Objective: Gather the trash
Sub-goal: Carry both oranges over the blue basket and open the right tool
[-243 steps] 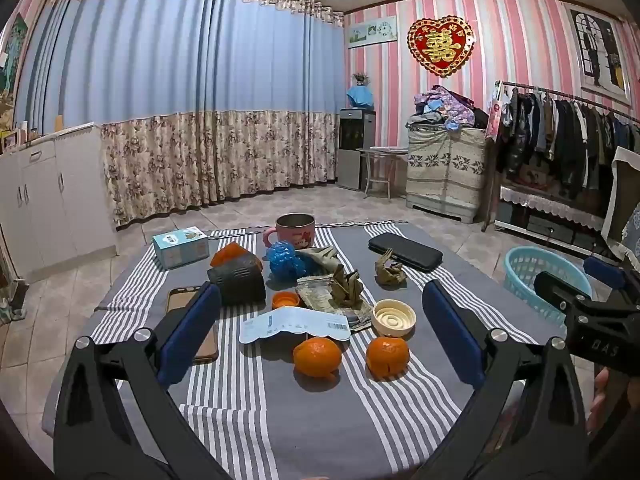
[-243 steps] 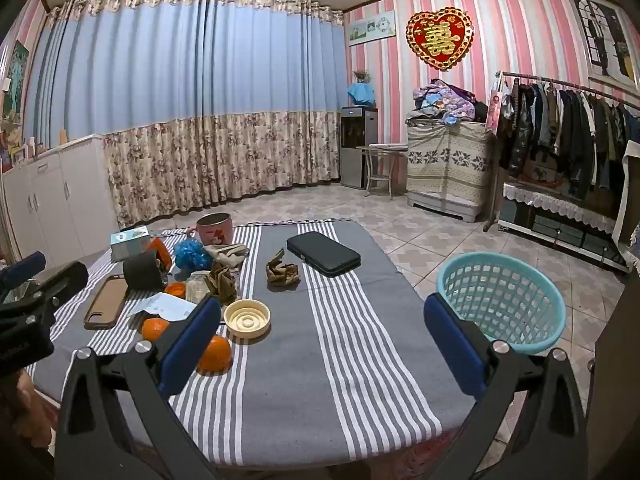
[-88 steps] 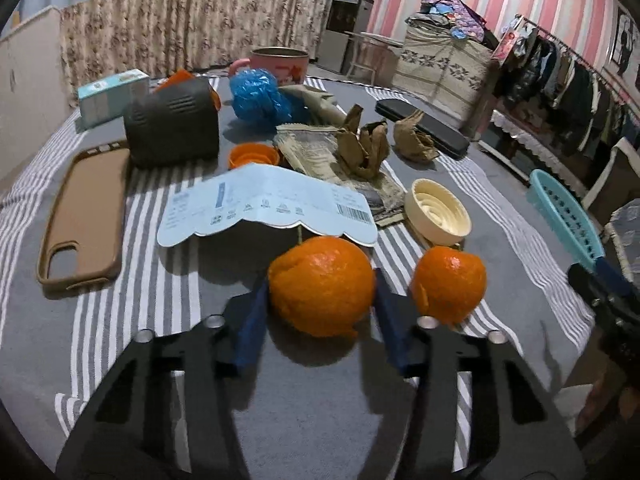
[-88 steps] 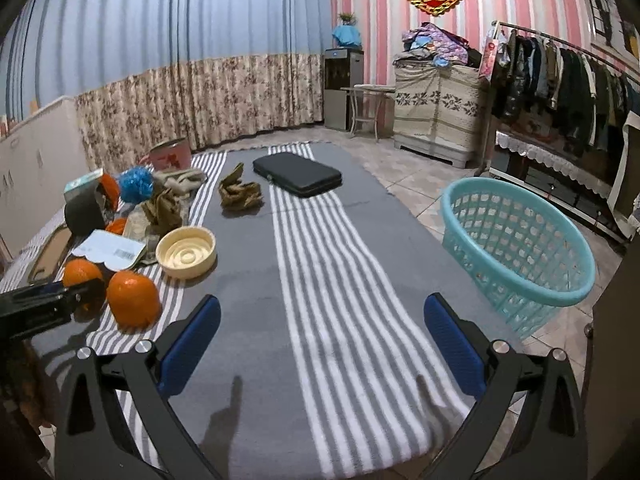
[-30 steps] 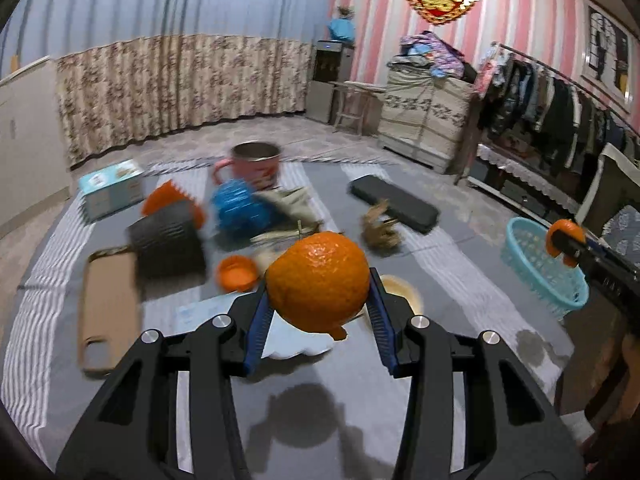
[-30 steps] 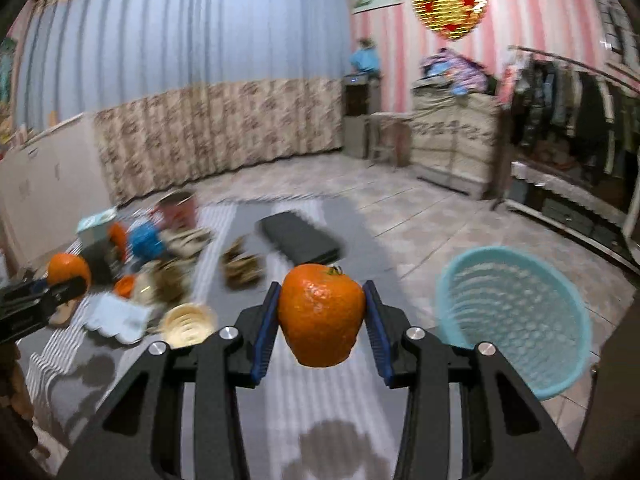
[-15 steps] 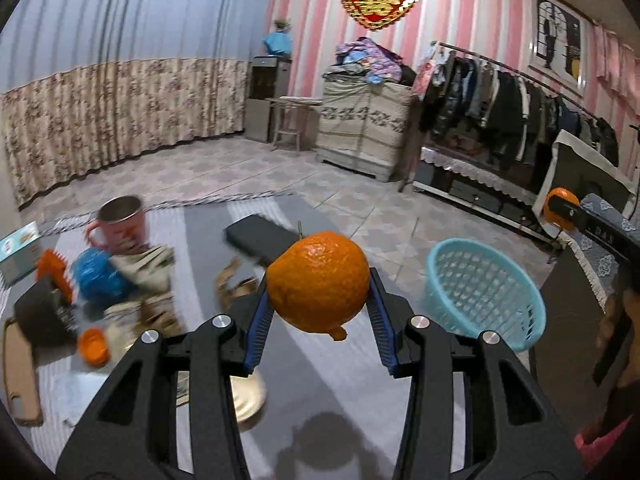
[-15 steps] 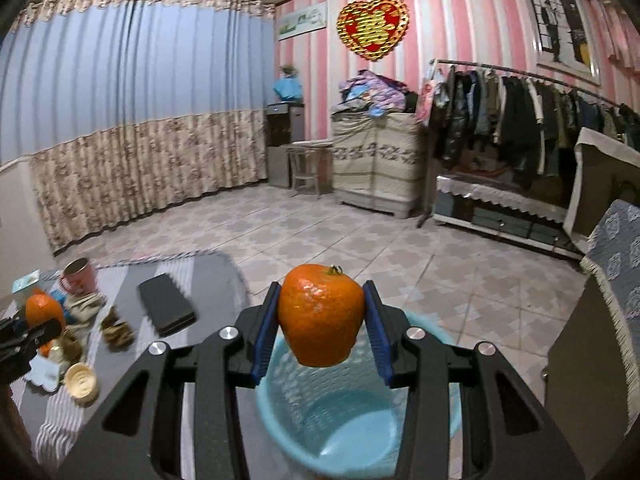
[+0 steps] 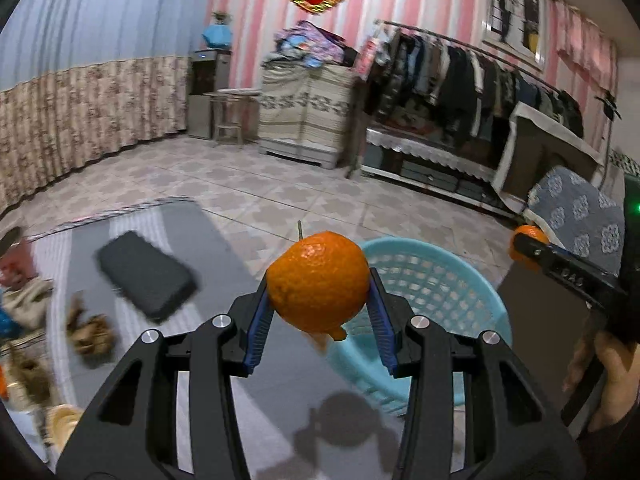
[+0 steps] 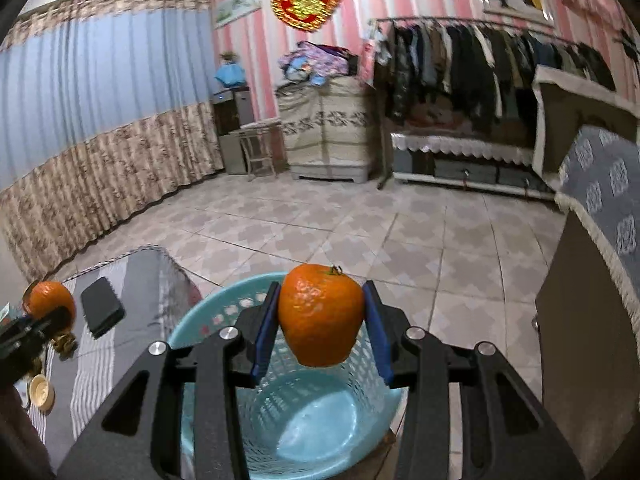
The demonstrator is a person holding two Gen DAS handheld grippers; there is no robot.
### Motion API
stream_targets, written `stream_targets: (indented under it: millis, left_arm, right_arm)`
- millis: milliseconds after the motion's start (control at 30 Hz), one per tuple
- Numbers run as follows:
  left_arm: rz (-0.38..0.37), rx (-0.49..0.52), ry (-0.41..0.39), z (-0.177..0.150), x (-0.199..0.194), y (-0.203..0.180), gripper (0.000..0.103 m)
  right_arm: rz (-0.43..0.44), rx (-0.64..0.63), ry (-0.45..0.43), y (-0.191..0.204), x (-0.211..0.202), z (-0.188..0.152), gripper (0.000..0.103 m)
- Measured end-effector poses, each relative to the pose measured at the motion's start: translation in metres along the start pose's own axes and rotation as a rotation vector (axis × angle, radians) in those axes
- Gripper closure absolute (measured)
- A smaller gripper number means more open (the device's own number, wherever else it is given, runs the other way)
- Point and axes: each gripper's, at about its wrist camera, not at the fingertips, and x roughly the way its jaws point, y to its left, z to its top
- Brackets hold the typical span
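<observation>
Orange fruit fills both tools: the left gripper [image 9: 318, 298] is clamped on one orange [image 9: 318, 282] at the centre of the left wrist view, its blue pads [image 9: 259, 322] pressed to the peel, with the turquoise basket [image 9: 448, 280] behind it toward the lower right. In the right wrist view the right gripper [image 10: 322, 316] grips a second orange [image 10: 321, 314] directly above the same basket's rim [image 10: 208, 316] at the bottom centre. At left lies the grey striped tablecloth [image 10: 136, 280] with a black case [image 10: 102, 307].

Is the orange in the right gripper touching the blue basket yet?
Apart. The right wrist view shows the orange, clamped between the fingers, hanging above the basket, whose bare floor shows below.
</observation>
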Motion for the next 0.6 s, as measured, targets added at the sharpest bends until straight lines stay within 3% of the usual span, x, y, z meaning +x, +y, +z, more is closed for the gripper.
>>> stream_targets:
  millis: [267,467,600]
  left_arm:
    - [-0.113,0.043,0.105,-0.004,0.071,-0.042,0.06]
    - [-0.115,0.063,0.159,-0.007,0.104,-0.053,0.058]
    - [-0.104,0.039,0.146,-0.004,0.105,-0.05,0.037]
  right_arm:
    - [-0.031,0.046,0.055,-0.016,0.018,-0.007,0.062]
    - [-0.032,0.064,0.086,-0.018,0.029,-0.011,0.062]
    - [-0.027,0.065,0.087,-0.016,0.029,-0.012,0.062]
